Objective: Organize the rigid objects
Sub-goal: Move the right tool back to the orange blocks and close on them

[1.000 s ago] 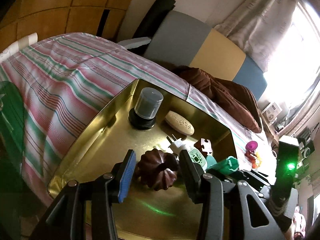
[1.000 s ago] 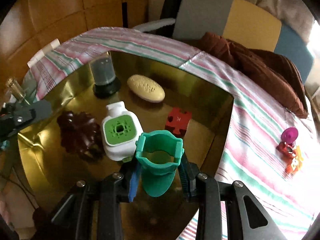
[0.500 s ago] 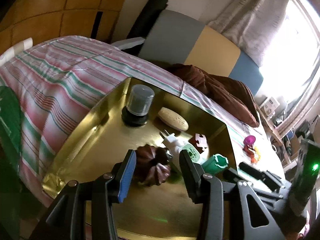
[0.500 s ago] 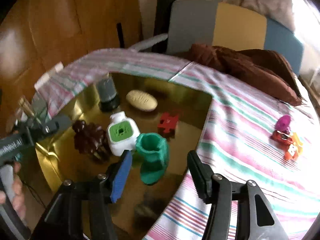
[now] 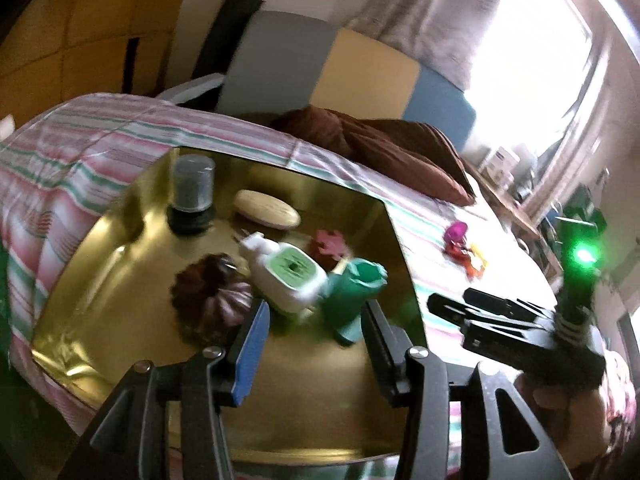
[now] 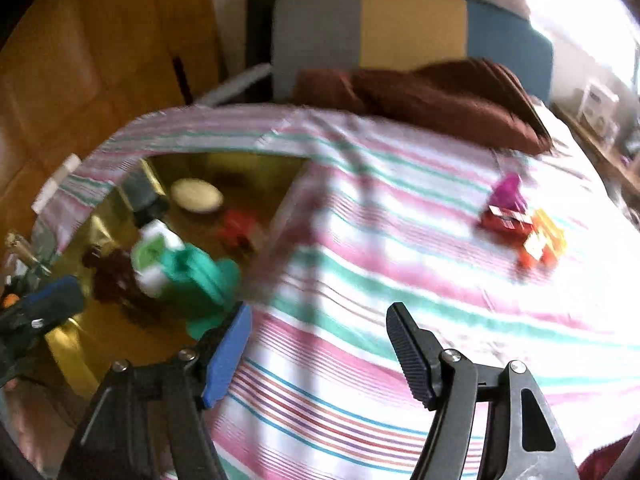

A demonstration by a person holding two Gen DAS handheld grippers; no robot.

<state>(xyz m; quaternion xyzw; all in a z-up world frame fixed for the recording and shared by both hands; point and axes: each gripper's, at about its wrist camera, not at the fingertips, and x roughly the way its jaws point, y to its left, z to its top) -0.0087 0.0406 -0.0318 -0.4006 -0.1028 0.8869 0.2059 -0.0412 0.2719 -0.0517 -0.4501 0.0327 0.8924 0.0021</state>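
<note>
A gold tray (image 5: pixel 120 256) on the striped cloth holds a brown fluted mould (image 5: pixel 208 296), a white-and-green plug device (image 5: pixel 286 276), a green cup (image 5: pixel 354 292), a red puzzle piece (image 5: pixel 330 242), a beige oval soap (image 5: pixel 266 210) and a grey capped jar (image 5: pixel 192 192). My left gripper (image 5: pixel 312 344) is open and empty, above the tray's near part. My right gripper (image 6: pixel 320 344) is open and empty over the striped cloth (image 6: pixel 400 264), right of the tray (image 6: pixel 68 344). A magenta piece (image 6: pixel 508 192) with red and orange toys (image 6: pixel 536 236) lies on the cloth at the right.
A brown cushion (image 6: pixel 432 96) lies at the back of the cloth. A grey, yellow and blue backrest (image 6: pixel 400 28) stands behind it. Wooden panelling (image 6: pixel 100 60) is at the left. My right gripper's body also shows in the left wrist view (image 5: pixel 520 332).
My right gripper let go of the green cup in the tray, opened and swung right over the cloth. My left gripper drew back from the brown mould and turned right.
</note>
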